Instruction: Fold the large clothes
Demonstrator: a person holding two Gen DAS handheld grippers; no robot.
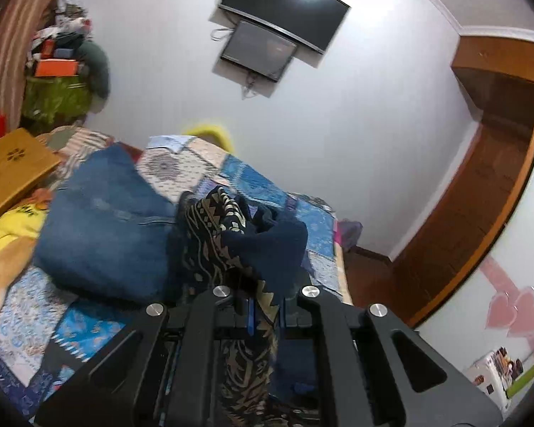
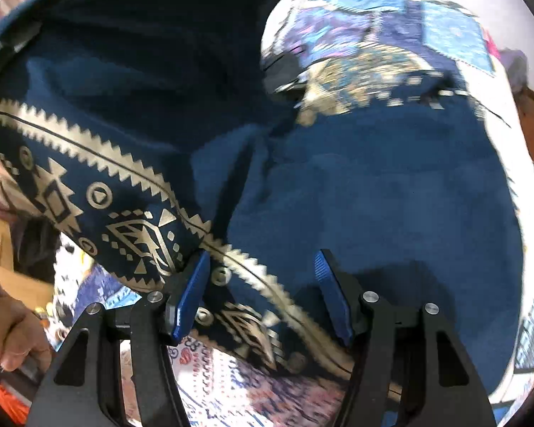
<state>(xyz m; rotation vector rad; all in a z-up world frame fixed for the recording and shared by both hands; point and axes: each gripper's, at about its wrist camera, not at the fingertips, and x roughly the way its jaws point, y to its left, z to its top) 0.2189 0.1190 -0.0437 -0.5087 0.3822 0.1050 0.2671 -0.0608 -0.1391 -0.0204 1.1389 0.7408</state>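
Left tongs [image 1: 250,311] pinched narrow on a gold-patterned fold of the navy garment [image 1: 231,235], lifted above the bed [image 1: 89,323] beside folded jeans [image 1: 103,220]. Right tongs [image 2: 261,299] spread wide, blue pads [image 2: 190,295] either side of the patterned hem, gripping nothing. Rest of garment draped over the quilt [image 2: 391,25]. Bare hand [image 2: 7,331] at lower left

No text, label, brand or number can be read in either view. The white box [image 1: 500,373] at the lower right of the left wrist view carries print, but it is too small to read.
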